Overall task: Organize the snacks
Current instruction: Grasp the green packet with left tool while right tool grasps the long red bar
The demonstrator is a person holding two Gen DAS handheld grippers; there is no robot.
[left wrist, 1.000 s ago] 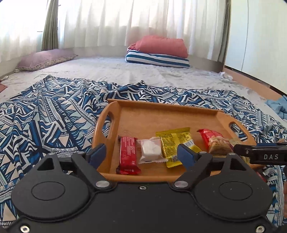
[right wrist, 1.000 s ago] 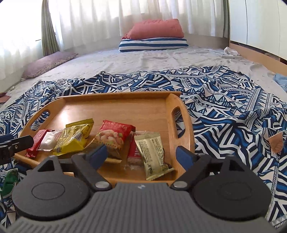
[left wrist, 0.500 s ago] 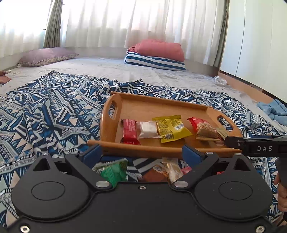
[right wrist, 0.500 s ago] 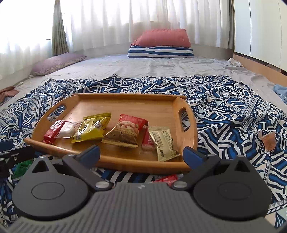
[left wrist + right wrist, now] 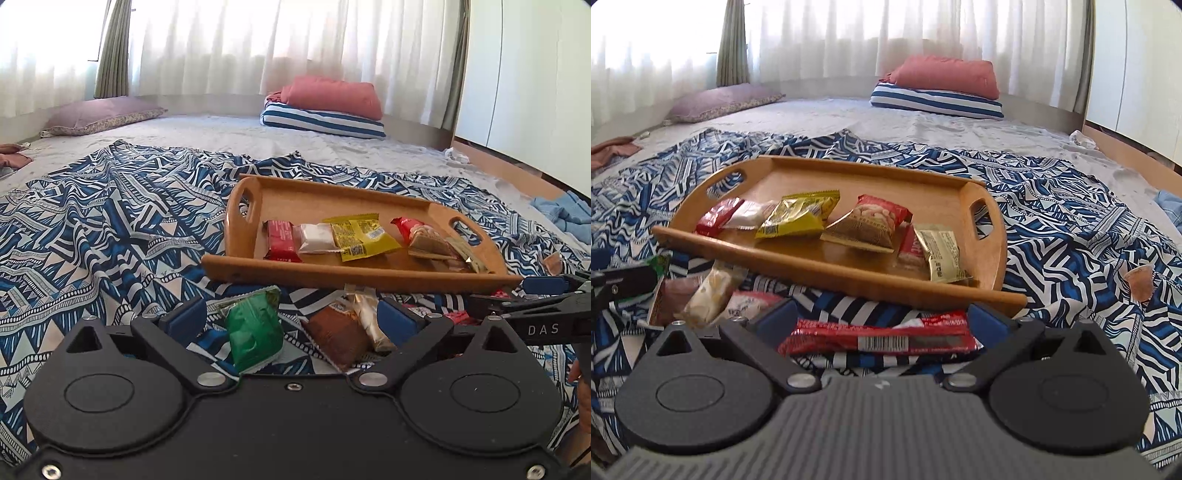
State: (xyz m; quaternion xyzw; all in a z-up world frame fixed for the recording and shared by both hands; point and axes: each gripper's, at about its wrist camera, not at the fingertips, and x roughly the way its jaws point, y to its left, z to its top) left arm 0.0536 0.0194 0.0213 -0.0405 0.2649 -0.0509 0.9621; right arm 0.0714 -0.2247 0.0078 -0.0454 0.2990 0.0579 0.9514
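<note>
A wooden tray [image 5: 354,275] [image 5: 846,273] on the patterned blanket holds several snack packets: red [image 5: 280,240], white [image 5: 317,238], yellow [image 5: 360,236] [image 5: 796,218], peanuts [image 5: 868,221] and a pale green one [image 5: 940,254]. In front of the tray loose snacks lie on the blanket. My left gripper [image 5: 291,319] is open above a green packet [image 5: 255,328] and a brown one [image 5: 341,338]. My right gripper [image 5: 882,319] is open around a long red bar [image 5: 879,336], not clamping it. A cream packet [image 5: 709,291] lies to its left.
The blue and white blanket [image 5: 92,229] covers a mattress. Pillows [image 5: 325,107] and a pink cushion [image 5: 99,116] lie at the far end by the curtains. A small brown wrapper [image 5: 1141,280] lies on the blanket to the right. The right gripper shows in the left wrist view [image 5: 532,295].
Both grippers have pulled back from the tray toward me and lowered. The loose snacks in front of the tray have come into view between the fingers.
</note>
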